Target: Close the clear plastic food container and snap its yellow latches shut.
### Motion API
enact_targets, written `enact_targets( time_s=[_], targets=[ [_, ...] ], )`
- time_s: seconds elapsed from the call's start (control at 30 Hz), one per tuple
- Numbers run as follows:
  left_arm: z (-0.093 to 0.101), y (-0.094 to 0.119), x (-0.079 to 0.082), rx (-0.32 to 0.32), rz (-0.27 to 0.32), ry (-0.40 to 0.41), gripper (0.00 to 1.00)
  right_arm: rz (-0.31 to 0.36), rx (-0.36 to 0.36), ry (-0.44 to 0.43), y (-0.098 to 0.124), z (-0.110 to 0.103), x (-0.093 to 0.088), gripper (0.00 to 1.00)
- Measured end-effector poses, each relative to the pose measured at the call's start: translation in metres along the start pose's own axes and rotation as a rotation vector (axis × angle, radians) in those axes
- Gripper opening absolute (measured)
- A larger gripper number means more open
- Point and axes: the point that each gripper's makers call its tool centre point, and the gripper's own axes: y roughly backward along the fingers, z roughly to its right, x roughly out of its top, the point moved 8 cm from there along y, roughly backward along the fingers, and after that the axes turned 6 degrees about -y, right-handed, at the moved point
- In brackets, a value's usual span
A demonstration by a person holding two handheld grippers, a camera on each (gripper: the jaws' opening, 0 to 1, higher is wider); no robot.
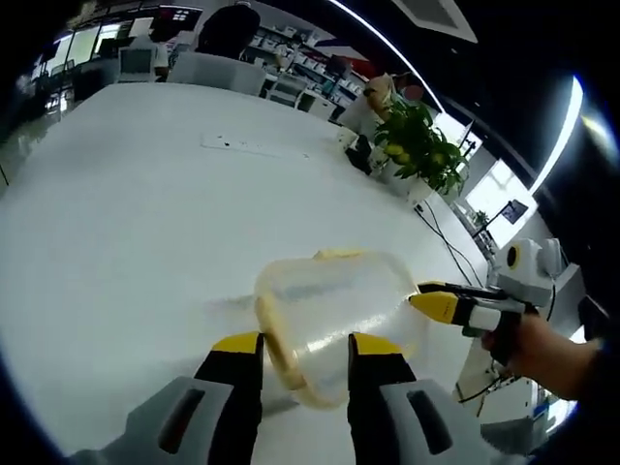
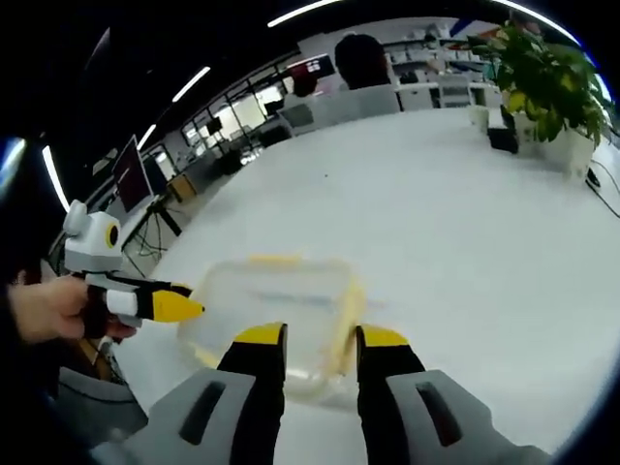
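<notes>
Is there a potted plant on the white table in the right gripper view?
Yes, a leafy green potted plant stands on the white table, far beyond the clear container.

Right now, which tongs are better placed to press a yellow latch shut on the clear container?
Probably the left tongs: the clear container lies between their tips, with a yellow latch right there. The right tongs are also close, at another yellow side.

White table [image 1: 116, 223] bears container [image 1: 334, 315], plant [image 1: 418, 145].
</notes>
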Motion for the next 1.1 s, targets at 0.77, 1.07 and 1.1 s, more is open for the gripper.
enact_targets(
  time_s=[0.77,1.07,1.1],
  targets=[
    [-0.077,0.037,0.009,0.072,0.039,0.030,0.28,0.004,0.030,0.054,-0.058,-0.070,0.003,0.24],
    [-0.093,0.039,0.018,0.111,0.058,0.045,0.28,-0.006,0.047,0.055,-0.076,-0.080,0.011,0.23],
    [-0.094,0.040,0.018,0.113,0.060,0.048,0.28,-0.007,0.050,0.058,-0.078,-0.081,0.013,0.23]
  ],
)
